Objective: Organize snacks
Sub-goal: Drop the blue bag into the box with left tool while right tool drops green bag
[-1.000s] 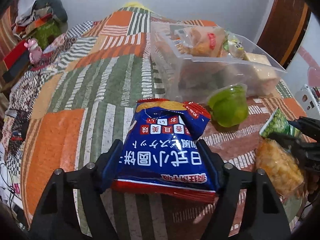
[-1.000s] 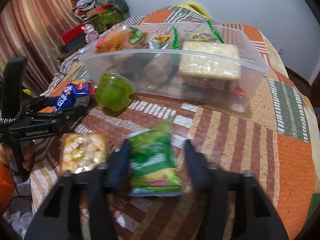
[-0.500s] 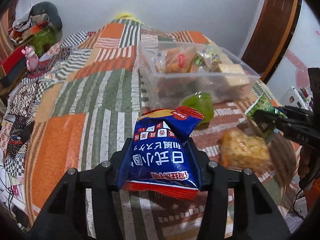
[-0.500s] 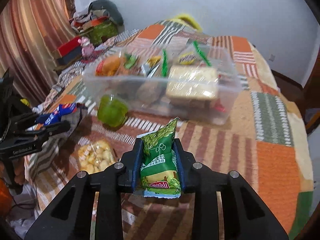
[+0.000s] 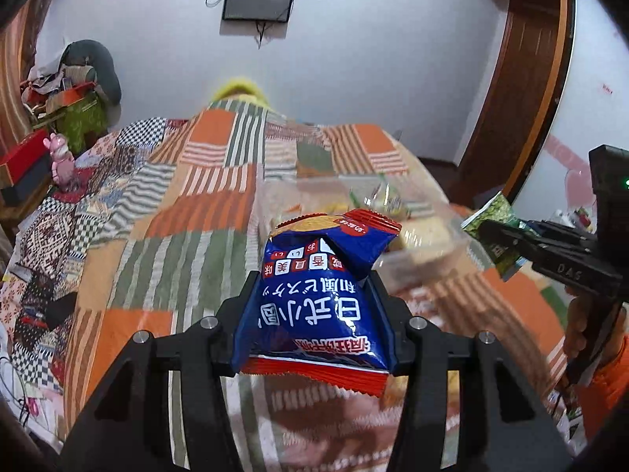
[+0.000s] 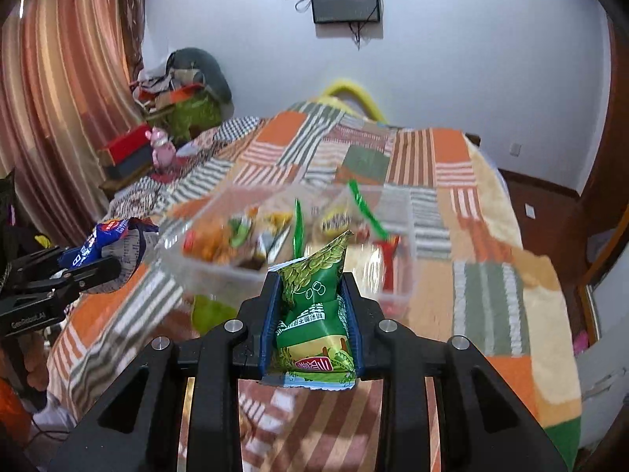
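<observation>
Two claws are each carrying a snack packet above a bed covered by a patchwork blanket (image 5: 196, 204).

Left wrist view: the left claw (image 5: 314, 291) is squeezing a blue packet (image 5: 314, 295) between its fingers, clamped on both sides, with the packet's red-edged seam pointing at 6 o'clock and its crumpled top at 12. Beyond it, toward 1 o'clock, a clear plastic box (image 5: 393, 212) holding wrapped snacks is resting on the blanket, blurred. At 3 o'clock the right claw (image 5: 499, 236) is gripping a green packet (image 5: 497, 228).

Right wrist view: the right claw (image 6: 312, 314) is pinching the green packet (image 6: 314, 310) upright between its fingers, closed tight on it. Just past the packet, at 12 o'clock, the clear plastic box (image 6: 220, 271) is sitting on the blanket (image 6: 491, 295), its contents smeared by motion. At 9 o'clock the left claw (image 6: 90, 263) is holding the blue packet (image 6: 106, 236) in the air beside the box's end.
</observation>
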Tool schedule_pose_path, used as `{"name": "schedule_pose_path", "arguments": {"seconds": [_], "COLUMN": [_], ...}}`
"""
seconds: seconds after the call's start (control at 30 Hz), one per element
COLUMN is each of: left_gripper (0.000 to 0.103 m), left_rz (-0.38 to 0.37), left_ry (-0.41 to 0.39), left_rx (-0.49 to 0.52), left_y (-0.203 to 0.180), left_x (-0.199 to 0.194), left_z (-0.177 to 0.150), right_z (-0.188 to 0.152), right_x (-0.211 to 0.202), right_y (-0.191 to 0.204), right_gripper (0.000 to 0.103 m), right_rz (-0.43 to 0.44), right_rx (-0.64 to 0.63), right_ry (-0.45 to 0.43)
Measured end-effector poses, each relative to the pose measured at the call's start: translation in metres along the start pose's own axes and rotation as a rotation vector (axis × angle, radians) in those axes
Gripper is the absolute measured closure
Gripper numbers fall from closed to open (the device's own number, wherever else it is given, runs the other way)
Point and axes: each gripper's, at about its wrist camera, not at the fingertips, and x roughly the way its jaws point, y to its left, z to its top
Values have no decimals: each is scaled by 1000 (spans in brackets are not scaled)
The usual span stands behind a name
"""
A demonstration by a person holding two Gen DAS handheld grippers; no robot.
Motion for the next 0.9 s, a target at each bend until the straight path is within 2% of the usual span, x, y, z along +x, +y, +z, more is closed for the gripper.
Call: {"name": "schedule_pose_path", "arguments": {"seconds": [0.2,0.4,0.9], "left_gripper": [52,52,52], "left_rz": [5,-33,19], "left_ry": [-35,-13,28], "left_rx": [23,18,17], "left_y": [-6,-4,5], "left_x": [13,40,116], "left_z": [25,44,66], "right_z": [22,35,32], "right_x": [10,28,100], "right_y": [0,3,11], "right_gripper": [76,76,76], "right_rz": [0,6,29], "right_rx": [-7,-8,-9], "right_ry": [-40,-48,74]}}
